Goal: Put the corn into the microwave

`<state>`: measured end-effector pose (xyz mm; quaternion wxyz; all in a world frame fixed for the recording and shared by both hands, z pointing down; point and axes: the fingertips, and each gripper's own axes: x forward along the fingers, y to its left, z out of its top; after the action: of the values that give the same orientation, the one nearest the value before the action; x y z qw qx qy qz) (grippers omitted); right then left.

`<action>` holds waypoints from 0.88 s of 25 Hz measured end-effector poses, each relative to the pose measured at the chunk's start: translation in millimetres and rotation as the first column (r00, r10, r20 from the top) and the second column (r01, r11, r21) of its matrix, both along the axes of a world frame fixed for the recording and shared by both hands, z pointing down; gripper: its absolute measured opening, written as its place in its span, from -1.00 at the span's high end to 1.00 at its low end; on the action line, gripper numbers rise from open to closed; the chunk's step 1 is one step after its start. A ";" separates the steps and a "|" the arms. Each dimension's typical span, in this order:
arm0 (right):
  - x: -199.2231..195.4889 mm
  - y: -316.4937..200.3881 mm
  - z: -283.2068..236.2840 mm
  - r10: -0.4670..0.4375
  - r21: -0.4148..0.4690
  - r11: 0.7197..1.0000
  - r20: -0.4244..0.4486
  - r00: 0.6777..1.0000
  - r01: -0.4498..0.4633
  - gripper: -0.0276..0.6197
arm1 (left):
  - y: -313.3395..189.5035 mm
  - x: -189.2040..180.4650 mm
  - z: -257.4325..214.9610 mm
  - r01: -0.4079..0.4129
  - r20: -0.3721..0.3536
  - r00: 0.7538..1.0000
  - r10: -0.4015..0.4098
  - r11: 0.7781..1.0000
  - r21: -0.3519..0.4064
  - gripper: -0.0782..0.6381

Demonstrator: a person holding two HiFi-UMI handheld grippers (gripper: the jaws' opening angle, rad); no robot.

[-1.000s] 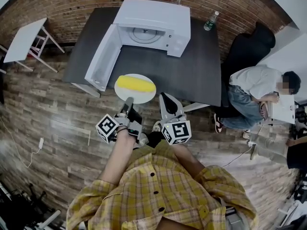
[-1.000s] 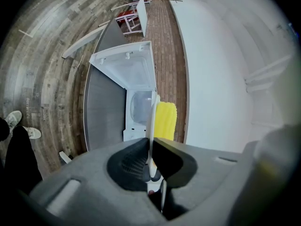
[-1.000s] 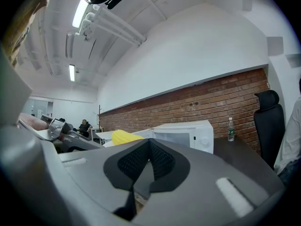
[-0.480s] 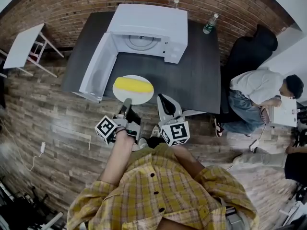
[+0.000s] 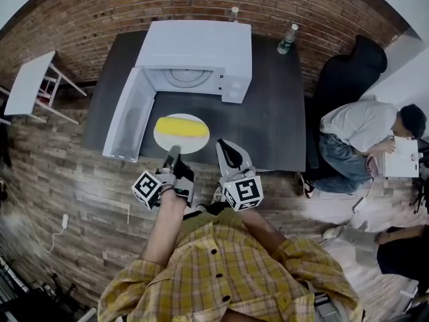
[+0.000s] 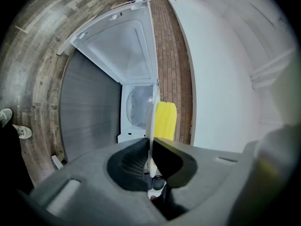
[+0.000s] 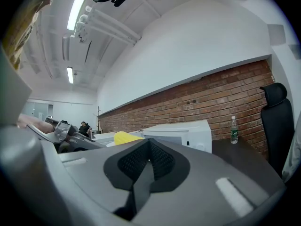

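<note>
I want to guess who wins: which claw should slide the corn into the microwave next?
Left. The left claw is shut on the plate carrying the corn, facing the open microwave. The right claw is shut and empty.

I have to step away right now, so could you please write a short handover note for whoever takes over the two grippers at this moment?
Left gripper: shut on the rim of the white plate, which carries the corn.
Right gripper: shut, empty, beside the plate.
The microwave stands on the dark table, its door swung open to the left. The plate is in front of the opening, over the table.
Done: corn lifted on its plate, door open.
Left: slide plate and corn inside, let go, probably close the door.
</note>
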<state>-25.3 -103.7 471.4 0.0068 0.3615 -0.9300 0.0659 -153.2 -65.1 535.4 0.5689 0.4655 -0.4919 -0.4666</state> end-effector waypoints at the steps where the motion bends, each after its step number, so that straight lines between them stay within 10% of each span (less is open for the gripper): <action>1: 1.8 -3.1 0.3 -0.001 -0.002 1.000 0.000 1.000 0.001 0.92 | -4.1 1.4 -0.3 0.003 -0.005 1.000 -0.003 1.000 0.002 0.71; 22: -27.1 -51.5 10.2 0.037 -0.039 0.999 -0.009 0.999 -0.037 0.91 | -67.6 -29.9 25.1 -0.037 0.006 0.999 0.038 0.997 -0.067 0.70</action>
<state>-52.4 -155.2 481.5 0.0164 0.3787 -0.9217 0.0829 -183.1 -132.7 560.5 0.5909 0.4570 -0.5006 -0.4374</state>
